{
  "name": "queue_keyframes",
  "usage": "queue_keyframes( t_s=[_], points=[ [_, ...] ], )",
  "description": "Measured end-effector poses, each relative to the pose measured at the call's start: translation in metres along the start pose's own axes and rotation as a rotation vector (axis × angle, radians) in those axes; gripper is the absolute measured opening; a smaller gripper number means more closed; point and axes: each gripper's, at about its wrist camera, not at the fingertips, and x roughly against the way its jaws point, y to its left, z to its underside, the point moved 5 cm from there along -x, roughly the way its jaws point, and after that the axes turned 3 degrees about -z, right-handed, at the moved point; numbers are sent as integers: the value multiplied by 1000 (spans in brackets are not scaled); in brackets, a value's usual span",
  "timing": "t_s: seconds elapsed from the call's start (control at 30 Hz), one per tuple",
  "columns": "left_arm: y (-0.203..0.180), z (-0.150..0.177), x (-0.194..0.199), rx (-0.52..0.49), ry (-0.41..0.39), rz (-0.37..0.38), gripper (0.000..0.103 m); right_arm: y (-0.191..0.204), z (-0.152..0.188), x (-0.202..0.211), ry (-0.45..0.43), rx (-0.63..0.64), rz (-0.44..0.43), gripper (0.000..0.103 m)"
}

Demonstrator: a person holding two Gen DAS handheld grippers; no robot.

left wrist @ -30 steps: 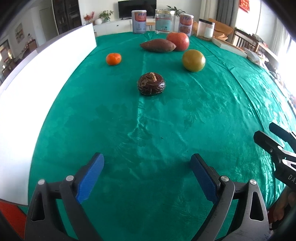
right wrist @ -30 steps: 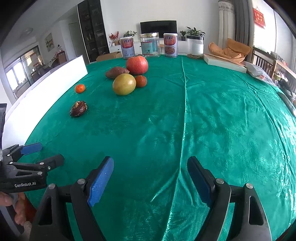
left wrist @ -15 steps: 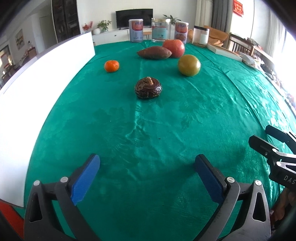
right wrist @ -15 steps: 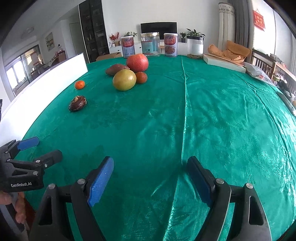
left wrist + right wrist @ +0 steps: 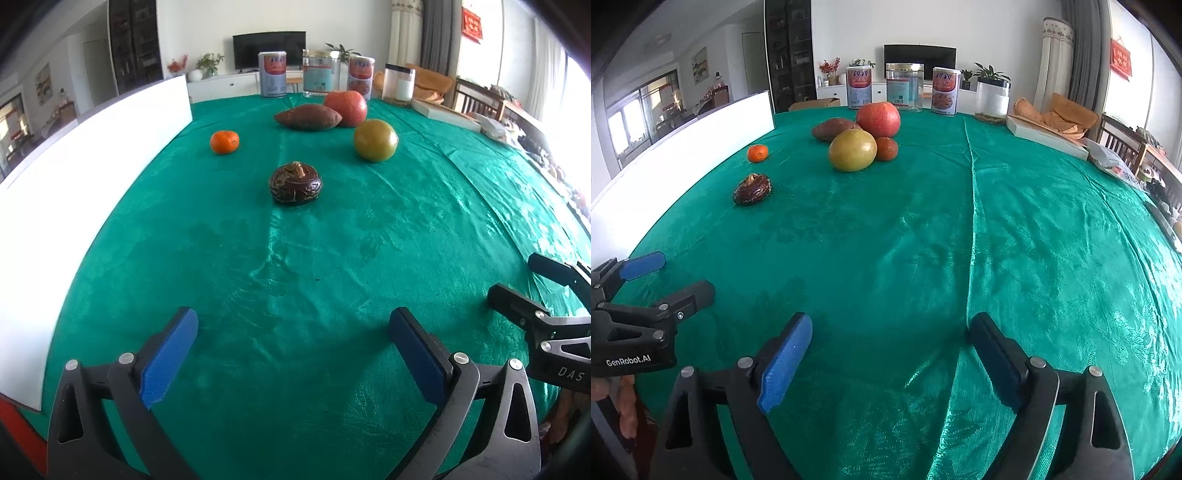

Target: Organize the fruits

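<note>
On the green cloth lie a dark brown wrinkled fruit, a small orange mandarin, a yellow-green round fruit, a sweet potato, a big red apple and a small reddish fruit. My left gripper is open and empty, well short of the brown fruit. My right gripper is open and empty near the front edge; it also shows in the left wrist view.
A long white board stands along the table's left side. Tins and jars stand at the far edge. A flat white box and bags lie at the far right.
Both grippers have tilted up slightly and edged forward over the cloth; the fruits sit lower in both views. Nothing was grasped or moved.
</note>
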Motion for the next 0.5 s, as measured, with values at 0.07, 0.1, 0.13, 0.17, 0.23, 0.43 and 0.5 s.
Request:
queue_keyframes(
  t_s=[0.07, 0.1, 0.13, 0.17, 0.23, 0.43, 0.5],
  points=[
    [0, 0, 0, 0, -1, 0, 103, 0, 0, 0, 0, 0, 0, 88],
    [0, 0, 0, 0, -1, 0, 103, 0, 0, 0, 0, 0, 0, 88],
    [0, 0, 0, 0, -1, 0, 103, 0, 0, 0, 0, 0, 0, 88],
    [0, 0, 0, 0, -1, 0, 103, 0, 0, 0, 0, 0, 0, 88],
    [0, 0, 0, -1, -1, 1, 103, 0, 0, 0, 0, 0, 1, 88],
    [-1, 1, 2, -2, -8, 5, 102, 0, 0, 0, -1, 0, 0, 88],
    [-1, 1, 2, -2, -7, 7, 102, 0, 0, 0, -2, 0, 2, 88]
  ],
)
